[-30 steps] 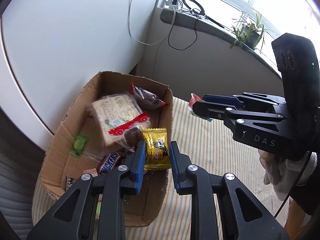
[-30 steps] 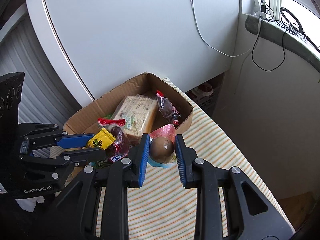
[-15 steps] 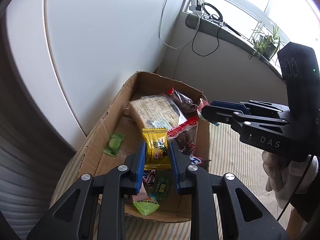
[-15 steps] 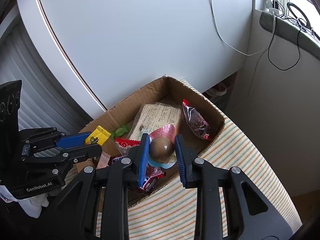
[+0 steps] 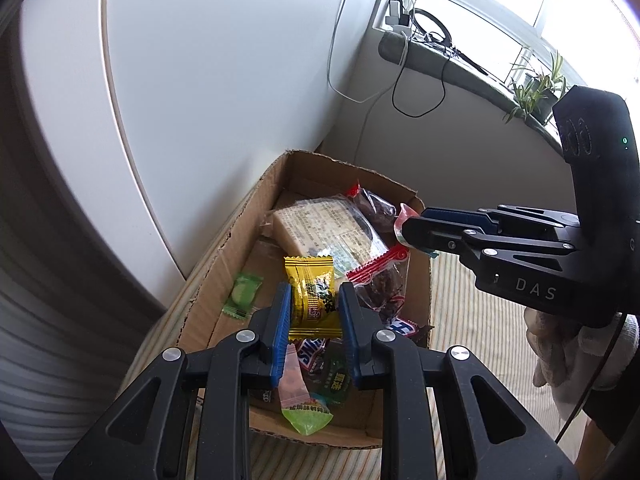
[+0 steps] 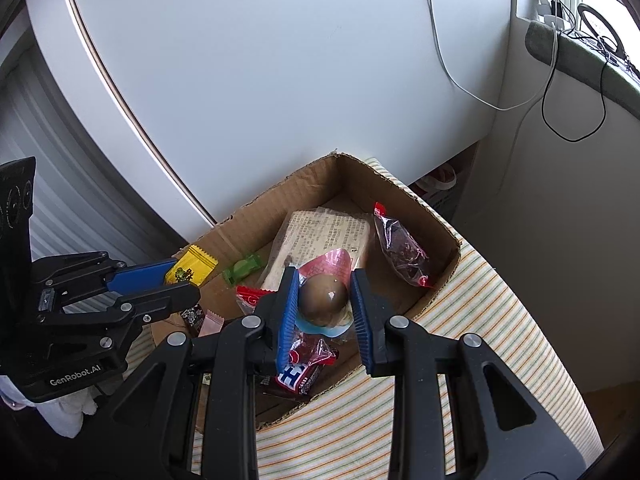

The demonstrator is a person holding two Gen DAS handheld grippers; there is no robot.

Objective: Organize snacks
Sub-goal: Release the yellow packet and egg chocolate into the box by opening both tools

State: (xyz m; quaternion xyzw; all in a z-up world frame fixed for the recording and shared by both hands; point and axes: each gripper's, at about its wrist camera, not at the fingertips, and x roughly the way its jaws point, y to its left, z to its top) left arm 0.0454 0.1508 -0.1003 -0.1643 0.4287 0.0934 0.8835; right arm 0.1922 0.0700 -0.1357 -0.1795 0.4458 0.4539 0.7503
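Observation:
A cardboard box (image 5: 224, 252) (image 6: 440, 232) stands on a striped cloth and holds several snacks. My left gripper (image 5: 314, 320) is shut on a yellow snack packet (image 5: 312, 296) and holds it above the box's near part; the packet also shows in the right wrist view (image 6: 191, 267). My right gripper (image 6: 324, 308) is shut on a brown egg-shaped snack in a pink and blue wrapper (image 6: 323, 298), above the box's right side. In the left wrist view the right gripper (image 5: 416, 228) reaches in from the right over the box's rim.
In the box lie a large beige biscuit pack (image 5: 324, 228), a red-topped bag of dark fruit (image 6: 402, 250), a green candy (image 5: 242, 294), Snickers bars (image 6: 298, 376) and small packets. A white curved wall (image 6: 280, 80) stands behind. Striped cloth (image 6: 480, 320) lies right.
Both grippers have moved further over the box with their snacks still held. The left one now hangs above the near part, the right one above the right side.

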